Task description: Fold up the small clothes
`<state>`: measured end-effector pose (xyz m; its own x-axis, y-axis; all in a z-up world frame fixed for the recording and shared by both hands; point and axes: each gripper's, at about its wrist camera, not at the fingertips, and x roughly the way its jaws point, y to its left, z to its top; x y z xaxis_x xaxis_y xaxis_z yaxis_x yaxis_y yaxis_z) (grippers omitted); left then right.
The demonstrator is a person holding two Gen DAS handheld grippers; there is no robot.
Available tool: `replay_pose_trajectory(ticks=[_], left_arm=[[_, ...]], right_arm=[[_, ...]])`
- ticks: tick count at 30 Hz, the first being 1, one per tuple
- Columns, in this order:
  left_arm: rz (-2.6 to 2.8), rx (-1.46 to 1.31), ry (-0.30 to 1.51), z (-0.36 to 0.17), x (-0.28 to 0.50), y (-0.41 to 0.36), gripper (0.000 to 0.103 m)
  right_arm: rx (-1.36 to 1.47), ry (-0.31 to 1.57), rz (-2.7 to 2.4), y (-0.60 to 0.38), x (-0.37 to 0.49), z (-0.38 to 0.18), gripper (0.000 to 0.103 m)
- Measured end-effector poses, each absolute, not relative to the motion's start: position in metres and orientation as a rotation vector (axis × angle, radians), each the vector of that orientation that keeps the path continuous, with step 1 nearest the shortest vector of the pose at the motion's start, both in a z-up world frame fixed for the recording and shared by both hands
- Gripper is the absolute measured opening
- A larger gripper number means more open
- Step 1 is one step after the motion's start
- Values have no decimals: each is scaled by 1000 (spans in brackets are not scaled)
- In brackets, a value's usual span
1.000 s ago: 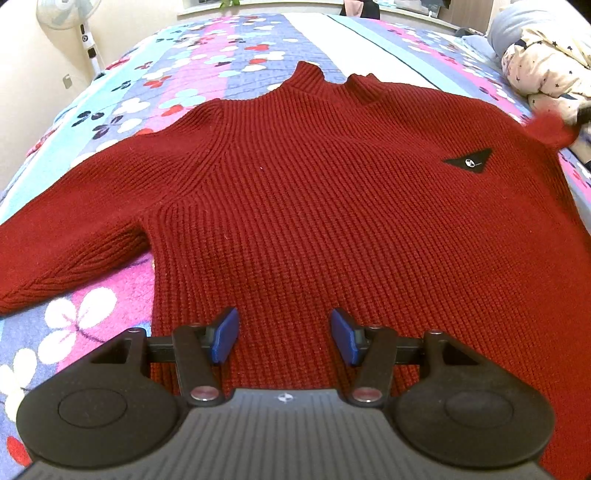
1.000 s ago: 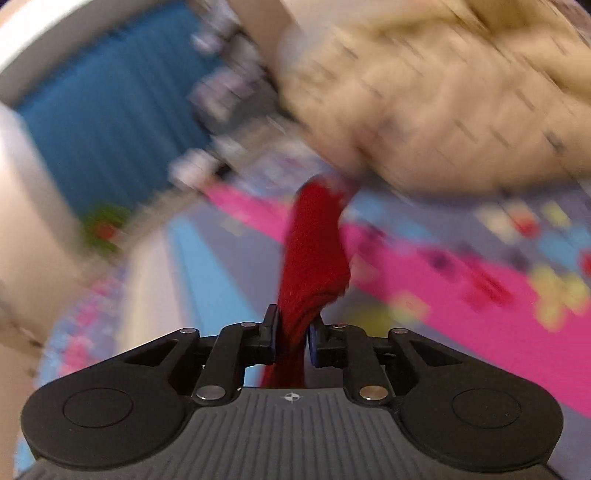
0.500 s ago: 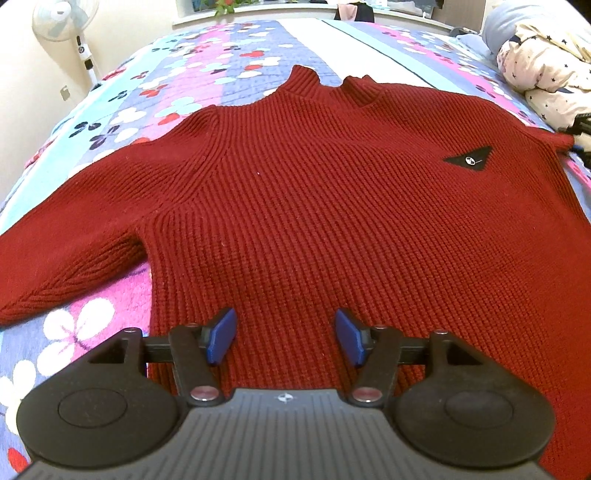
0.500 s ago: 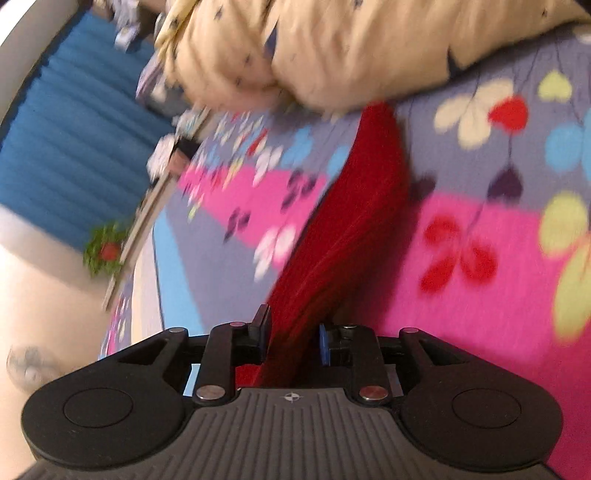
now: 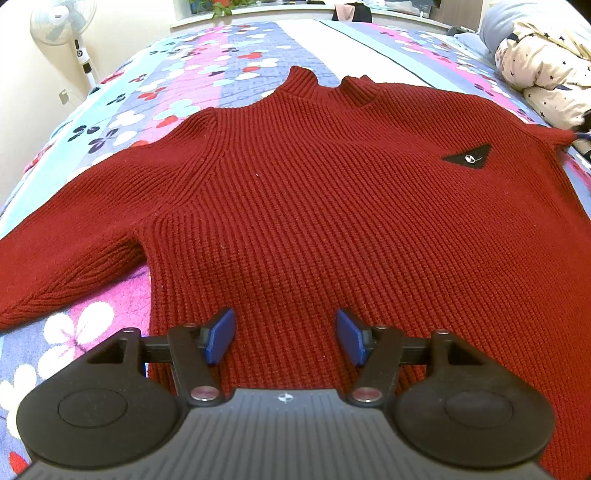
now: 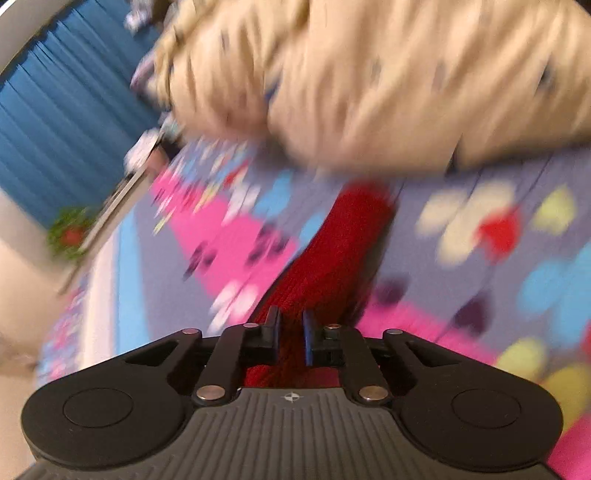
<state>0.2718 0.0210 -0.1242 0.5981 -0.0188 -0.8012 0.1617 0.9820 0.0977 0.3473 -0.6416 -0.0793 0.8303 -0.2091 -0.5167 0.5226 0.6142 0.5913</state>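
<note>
A dark red knit sweater (image 5: 314,206) lies face up on the floral bedspread (image 5: 207,74), collar away from me, with a black triangular patch (image 5: 467,159) on the chest. Its left sleeve (image 5: 62,258) stretches out to the left. My left gripper (image 5: 282,338) is open and empty, hovering over the sweater's lower body. In the blurred right wrist view, my right gripper (image 6: 290,338) is shut on the red sleeve (image 6: 340,251), which trails away over the bedspread. The far right tip of that sleeve (image 5: 557,136) shows in the left wrist view.
A cream star-print quilt (image 5: 546,70) is bundled at the right of the bed; it also fills the top of the right wrist view (image 6: 369,74). A standing fan (image 5: 62,26) is beyond the bed's left side. A blue curtain (image 6: 62,122) hangs at the back.
My right gripper has kept hold of the sleeve while swinging about near the quilt. The left gripper has edged slightly forward over the sweater and stays open.
</note>
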Motion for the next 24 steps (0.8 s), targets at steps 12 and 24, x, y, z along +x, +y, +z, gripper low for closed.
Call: replay_pose_trajectory(ticks=[12,24], left_arm=[[-98,170,915,-123,269,21,67],[-100,188,879,-130,273,18,73]], right_arm=[[913,406,-502,-645,289,-120,47],[802,477,-468,-662,379,-118,49]])
